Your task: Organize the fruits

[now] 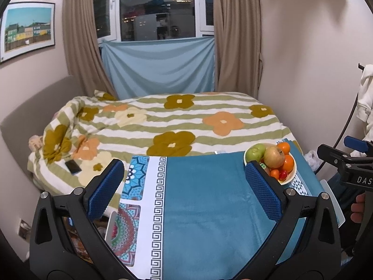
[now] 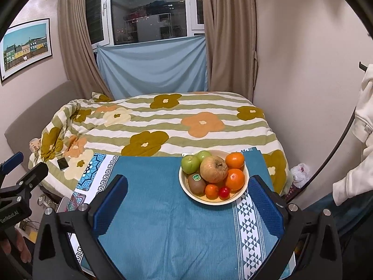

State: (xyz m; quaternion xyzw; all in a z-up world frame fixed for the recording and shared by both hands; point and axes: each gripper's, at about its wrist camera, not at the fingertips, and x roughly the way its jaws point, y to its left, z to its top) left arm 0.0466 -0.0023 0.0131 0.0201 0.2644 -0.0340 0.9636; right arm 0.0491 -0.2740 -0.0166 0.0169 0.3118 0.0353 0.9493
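Observation:
A cream bowl [image 2: 241,192] stands on the blue tablecloth [image 2: 151,210], holding a brown apple [image 2: 213,169], two green apples [image 2: 190,163], two oranges [image 2: 234,178], a kiwi [image 2: 195,183], a small orange fruit [image 2: 211,191] and a red cherry tomato [image 2: 224,191]. My right gripper [image 2: 188,205] is open and empty, just in front of the bowl. My left gripper [image 1: 184,186] is open and empty over the cloth; the bowl [image 1: 288,180] sits beside its right finger [image 1: 263,191]. The right gripper's body [image 1: 349,170] shows at the left wrist view's right edge.
A bed with a flowered striped blanket [image 2: 174,126] lies behind the table. A phone [image 2: 62,163] rests on the blanket at left. A white plate [image 1: 110,226] peeks out at the table's left edge. A wall stands at right, curtains and window behind.

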